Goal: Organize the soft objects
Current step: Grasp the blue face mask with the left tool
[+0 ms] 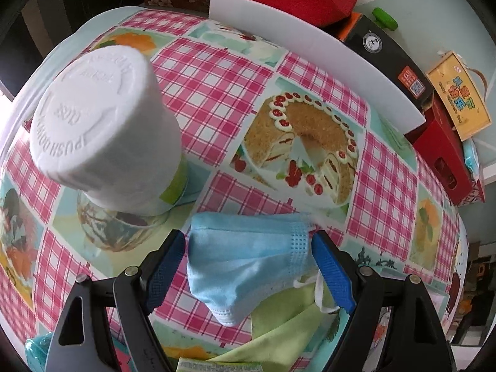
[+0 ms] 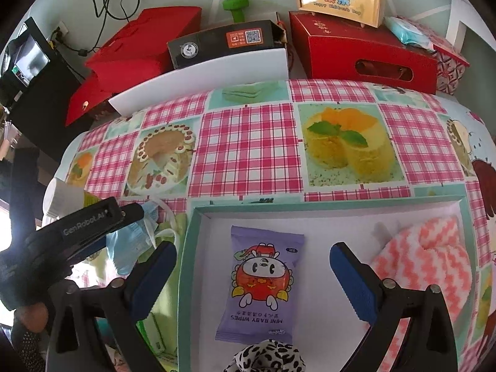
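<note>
A light blue face mask (image 1: 248, 263) lies on the checked tablecloth, partly over a green cloth (image 1: 288, 319). My left gripper (image 1: 248, 236) is open and points down over the mask, whose ends reach close to both blue pads (image 1: 331, 272). In the right wrist view this left gripper (image 2: 102, 217) and the mask (image 2: 130, 241) sit left of a teal-rimmed white box (image 2: 186, 263). The box holds a purple baby wipes packet (image 2: 260, 282), a pink-and-white fluffy cloth (image 2: 427, 263) and a leopard-print item (image 2: 266, 356). My right gripper (image 2: 252, 248) hangs open above the packet, holding nothing.
A white push-down-cap bottle (image 1: 105, 124) stands just left of the mask. Along the table's far edge are a white board (image 2: 201, 74), red boxes (image 2: 362, 52), a black box (image 2: 223, 43) and a green dumbbell (image 2: 235, 9). A gloved hand (image 2: 18, 279) holds the left gripper.
</note>
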Tool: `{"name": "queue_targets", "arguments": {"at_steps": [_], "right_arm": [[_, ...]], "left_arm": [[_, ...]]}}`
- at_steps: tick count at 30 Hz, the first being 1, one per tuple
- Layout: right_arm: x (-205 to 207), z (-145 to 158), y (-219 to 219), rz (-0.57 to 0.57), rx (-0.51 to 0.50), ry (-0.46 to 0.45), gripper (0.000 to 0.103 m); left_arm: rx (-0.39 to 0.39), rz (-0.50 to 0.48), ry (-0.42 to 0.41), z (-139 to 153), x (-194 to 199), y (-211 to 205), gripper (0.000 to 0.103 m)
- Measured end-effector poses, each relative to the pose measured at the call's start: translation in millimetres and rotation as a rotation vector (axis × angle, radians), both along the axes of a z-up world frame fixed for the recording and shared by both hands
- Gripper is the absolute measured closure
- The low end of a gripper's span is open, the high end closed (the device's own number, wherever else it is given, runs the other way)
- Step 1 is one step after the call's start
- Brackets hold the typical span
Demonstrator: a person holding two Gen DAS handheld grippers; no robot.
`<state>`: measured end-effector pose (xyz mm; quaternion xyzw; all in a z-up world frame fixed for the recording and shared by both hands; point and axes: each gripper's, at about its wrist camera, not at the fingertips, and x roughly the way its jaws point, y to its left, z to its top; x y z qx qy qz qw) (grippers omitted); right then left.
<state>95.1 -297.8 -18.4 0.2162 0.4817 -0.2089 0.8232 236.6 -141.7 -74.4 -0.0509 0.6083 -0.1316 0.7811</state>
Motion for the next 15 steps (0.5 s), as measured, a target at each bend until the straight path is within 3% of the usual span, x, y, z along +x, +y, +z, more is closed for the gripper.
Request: {"name": "queue_targets", "arguments": {"at_steps": [9,12,15], "right_arm": [[1,0,1,0.004,0.004,0.0,0.002],[0,1,0,0.002,0.006,0.0,0.002],[-1,1,0,0.001,0.007,0.0,0.002]], "left_arm": [[0.014,-0.003,0.004,-14,3,2,0.019],[0.045,-0.021,-0.015,-14,2,-2,0.032],[0.055,-0.031,-0.02,-13,-2,-7,0.035]]}}
